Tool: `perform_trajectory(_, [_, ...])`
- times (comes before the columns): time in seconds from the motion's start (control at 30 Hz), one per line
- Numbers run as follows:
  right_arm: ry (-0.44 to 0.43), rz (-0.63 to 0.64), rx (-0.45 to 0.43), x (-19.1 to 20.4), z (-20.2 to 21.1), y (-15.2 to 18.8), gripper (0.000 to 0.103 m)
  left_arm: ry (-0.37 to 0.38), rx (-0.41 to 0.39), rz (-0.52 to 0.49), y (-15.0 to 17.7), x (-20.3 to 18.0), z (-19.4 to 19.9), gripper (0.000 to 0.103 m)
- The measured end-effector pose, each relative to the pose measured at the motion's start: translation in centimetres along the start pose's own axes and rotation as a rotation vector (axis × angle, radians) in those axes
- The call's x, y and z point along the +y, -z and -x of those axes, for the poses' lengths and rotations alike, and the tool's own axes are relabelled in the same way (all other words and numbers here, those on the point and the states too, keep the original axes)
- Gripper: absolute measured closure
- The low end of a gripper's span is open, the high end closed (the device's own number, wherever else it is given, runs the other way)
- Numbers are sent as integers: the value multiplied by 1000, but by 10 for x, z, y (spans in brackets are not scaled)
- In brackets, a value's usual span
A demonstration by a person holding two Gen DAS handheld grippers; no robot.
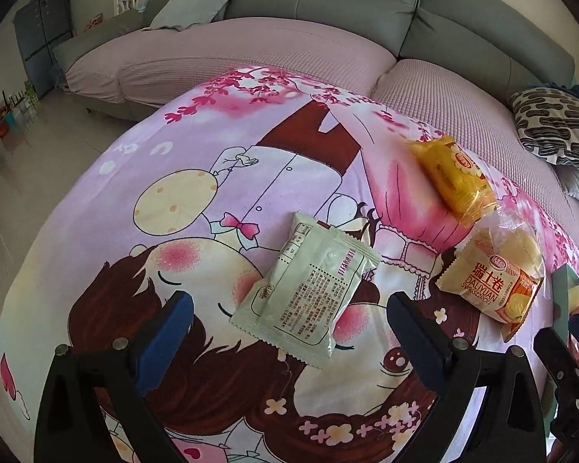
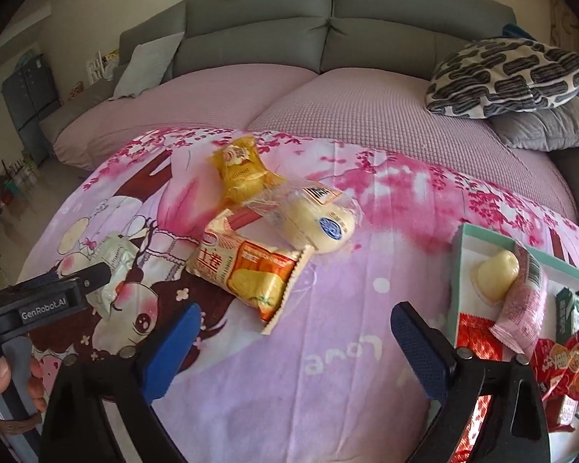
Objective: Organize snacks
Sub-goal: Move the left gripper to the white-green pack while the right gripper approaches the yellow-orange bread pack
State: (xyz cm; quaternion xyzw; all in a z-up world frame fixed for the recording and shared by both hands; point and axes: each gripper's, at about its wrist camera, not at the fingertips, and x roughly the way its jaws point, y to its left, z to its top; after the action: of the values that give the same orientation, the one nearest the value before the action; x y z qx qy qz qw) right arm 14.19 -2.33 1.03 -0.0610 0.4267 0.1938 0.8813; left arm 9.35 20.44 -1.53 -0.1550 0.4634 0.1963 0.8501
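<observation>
My left gripper (image 1: pixel 289 332) is open and empty, its jaws on either side of a pale green snack packet (image 1: pixel 305 289) lying flat on the pink cartoon cloth (image 1: pixel 154 177). My right gripper (image 2: pixel 295 341) is open and empty above bare cloth (image 2: pixel 328 347). Ahead of it lie a Swiss roll packet (image 2: pixel 247 270), a clear-wrapped cream bun (image 2: pixel 320 220) and a yellow packet (image 2: pixel 239 169). The Swiss roll (image 1: pixel 490 281) and yellow packet (image 1: pixel 451 173) also show in the left wrist view. A teal-rimmed box (image 2: pixel 459 254) at right holds several snacks.
A grey sofa with a pink cover (image 2: pixel 328 115) stands behind the table. A black-and-white patterned cushion (image 2: pixel 509 77) lies on it at right. The left gripper's body (image 2: pixel 50 301) reaches in from the left of the right wrist view. The floor (image 1: pixel 38 162) lies to the left.
</observation>
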Motion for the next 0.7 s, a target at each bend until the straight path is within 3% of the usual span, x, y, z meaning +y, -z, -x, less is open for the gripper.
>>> perform_trajectory(0.4, [-61, 216, 0, 40, -34, -38, 28, 27, -8, 20, -7, 7, -8, 3])
perform_trajectory(0.5, [-104, 233, 16, 44, -41, -42, 39, 38, -6, 31, -7, 8, -11, 3])
perform_trajectory(0.7, [-103, 268, 81, 44, -58, -39, 41, 55, 13, 11, -6, 3, -19, 3])
